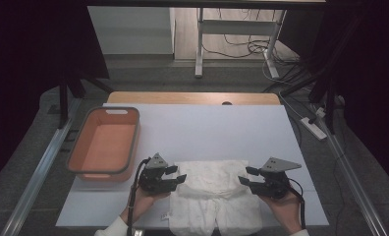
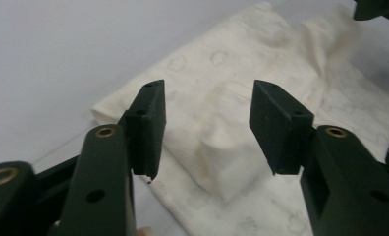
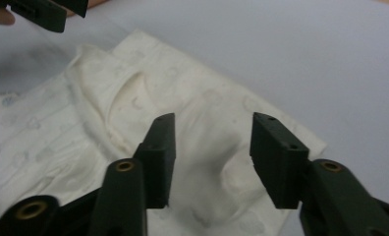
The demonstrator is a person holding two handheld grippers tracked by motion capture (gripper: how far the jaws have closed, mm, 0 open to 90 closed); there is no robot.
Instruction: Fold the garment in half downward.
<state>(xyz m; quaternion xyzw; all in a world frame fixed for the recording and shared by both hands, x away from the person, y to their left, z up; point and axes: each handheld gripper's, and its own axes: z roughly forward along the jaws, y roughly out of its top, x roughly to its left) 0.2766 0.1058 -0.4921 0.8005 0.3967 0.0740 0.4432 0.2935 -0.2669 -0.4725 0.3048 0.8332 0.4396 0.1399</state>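
Two grippers, left gripper (image 1: 175, 175) and right gripper (image 1: 246, 177), hung wide open and empty at lower centre over my white cloth (image 1: 213, 194); folding probably, next I needed edge grips.

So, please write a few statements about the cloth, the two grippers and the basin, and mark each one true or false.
1. Both grippers are open. True: the left gripper and the right gripper each show a gap between their jaws.
2. The white cloth lies inside the orange basin. False: the cloth lies on the table, and the basin holds nothing.
3. The basin stands at the person's left side of the table. True.
4. The right gripper is clamped on a corner of the cloth. False: its jaws stand apart above the cloth, holding nothing.
5. The cloth lies between the two grippers. True.
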